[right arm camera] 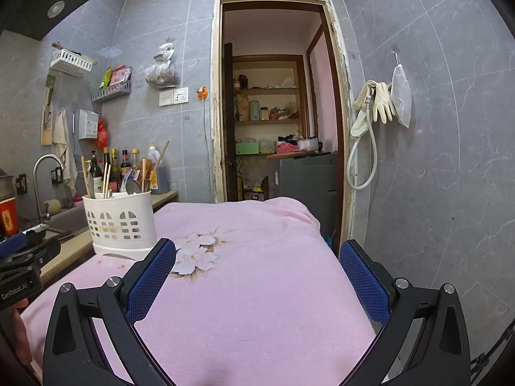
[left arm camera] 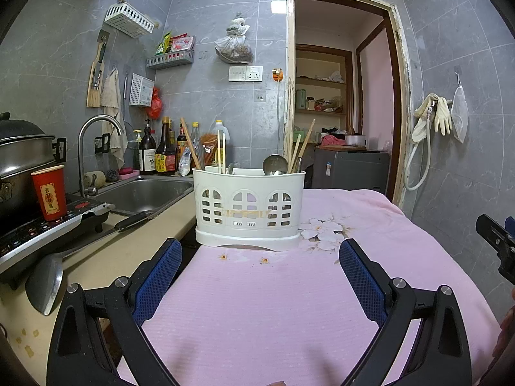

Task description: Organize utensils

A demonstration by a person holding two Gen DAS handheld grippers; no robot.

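Observation:
A white plastic utensil caddy stands on a pink cloth at its far left edge. It holds wooden chopsticks and a metal ladle. It also shows in the right wrist view, to the left. My left gripper is open and empty, just short of the caddy. My right gripper is open and empty over the pink cloth, right of the caddy. The right gripper's body shows at the left wrist view's right edge.
A steel sink with a tap lies left of the caddy. A cleaver and a black-handled knife lie on the counter. A red paper cup stands on an induction cooker. Sauce bottles line the wall. A doorway opens behind.

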